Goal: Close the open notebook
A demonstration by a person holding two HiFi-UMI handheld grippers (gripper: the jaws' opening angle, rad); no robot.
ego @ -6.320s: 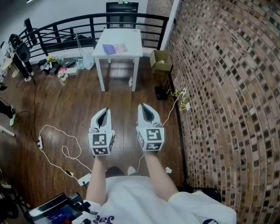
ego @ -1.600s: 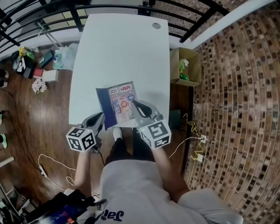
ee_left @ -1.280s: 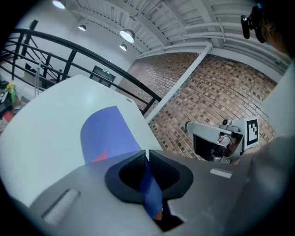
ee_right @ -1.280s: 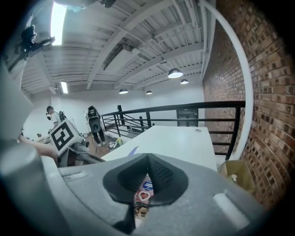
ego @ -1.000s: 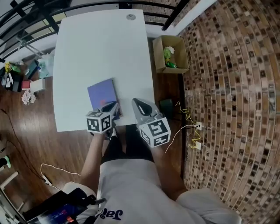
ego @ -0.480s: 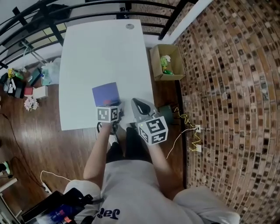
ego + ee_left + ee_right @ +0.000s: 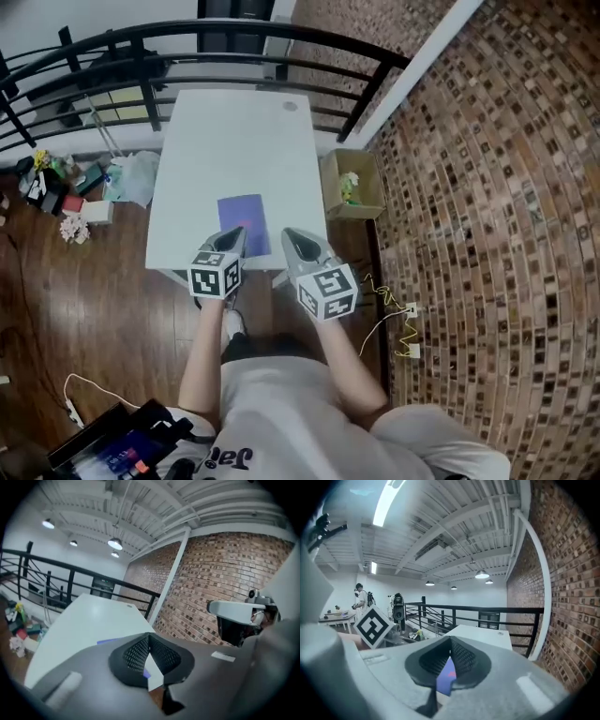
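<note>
The notebook (image 7: 242, 214) lies closed on the white table (image 7: 225, 141), purple cover up, near the front edge. Both grippers hover side by side at that front edge, just short of the notebook. My left gripper (image 7: 236, 234) has its jaws closing, tips together and nothing between them (image 7: 149, 635). A strip of the notebook (image 7: 108, 641) shows past its jaws. My right gripper (image 7: 292, 236) is shut and empty, tips meeting (image 7: 451, 642). The purple notebook (image 7: 446, 674) shows below them.
A black railing (image 7: 234, 37) runs behind the table and a brick wall (image 7: 487, 187) stands to the right. An open cardboard box (image 7: 352, 183) sits on the floor beside the table. Clutter (image 7: 56, 187) lies on the floor at left, cables (image 7: 394, 309) at right.
The notebook, open with its printed pages up earlier, now lies closed. Both grippers have lifted off it and drawn back towards the person, and the table looks farther away.
</note>
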